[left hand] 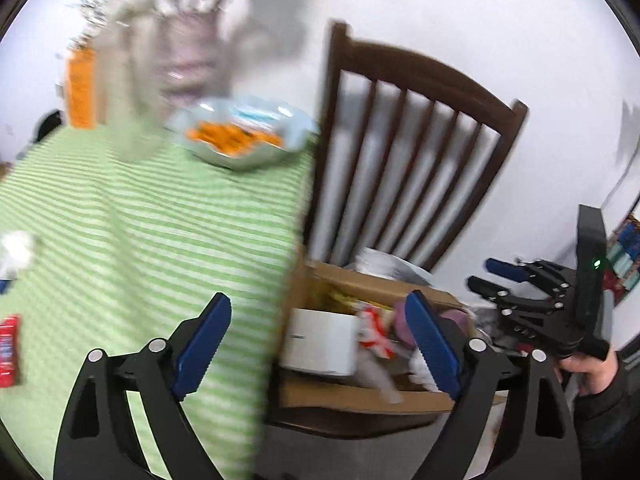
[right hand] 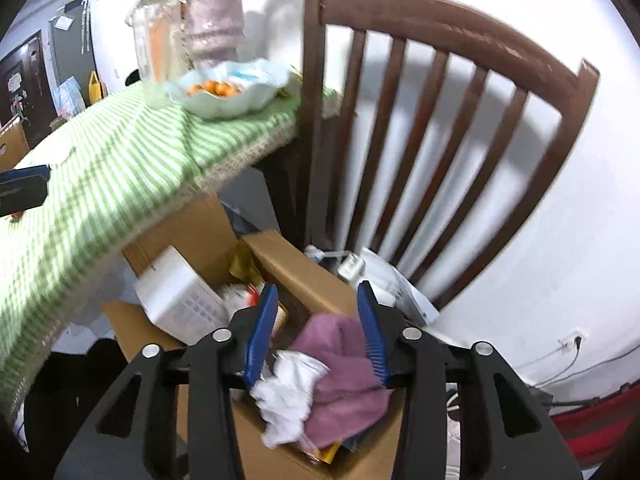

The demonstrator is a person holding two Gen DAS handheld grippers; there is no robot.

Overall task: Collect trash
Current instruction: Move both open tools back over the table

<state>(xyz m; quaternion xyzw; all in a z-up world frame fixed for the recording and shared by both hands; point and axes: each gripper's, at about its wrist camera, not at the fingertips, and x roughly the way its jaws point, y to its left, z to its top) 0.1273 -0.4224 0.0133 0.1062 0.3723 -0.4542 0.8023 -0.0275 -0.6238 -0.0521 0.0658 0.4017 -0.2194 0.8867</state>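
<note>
A cardboard box [right hand: 304,268] of trash stands on a chair seat beside the table. In it lie a white carton [right hand: 180,300], a purple cloth [right hand: 344,364] and a crumpled white tissue [right hand: 288,396]. My right gripper [right hand: 318,300] hangs over the box, jaws partly apart; the tissue and cloth lie below them, and the pads press on nothing. My left gripper [left hand: 318,312] stands wide open and empty over the table edge, with the box [left hand: 360,280] ahead. On the table at the left lie a red packet [left hand: 8,350] and a white paper wad [left hand: 18,248]. At the right, a hand holds the right gripper [left hand: 486,274].
A dark wooden chair [right hand: 440,20] with a slatted back stands against the white wall. The table [left hand: 140,220] has a green striped cloth. At its far end are a pale bowl [left hand: 244,136] of orange fruit, a vase and a jar. Cables run along the wall at the right.
</note>
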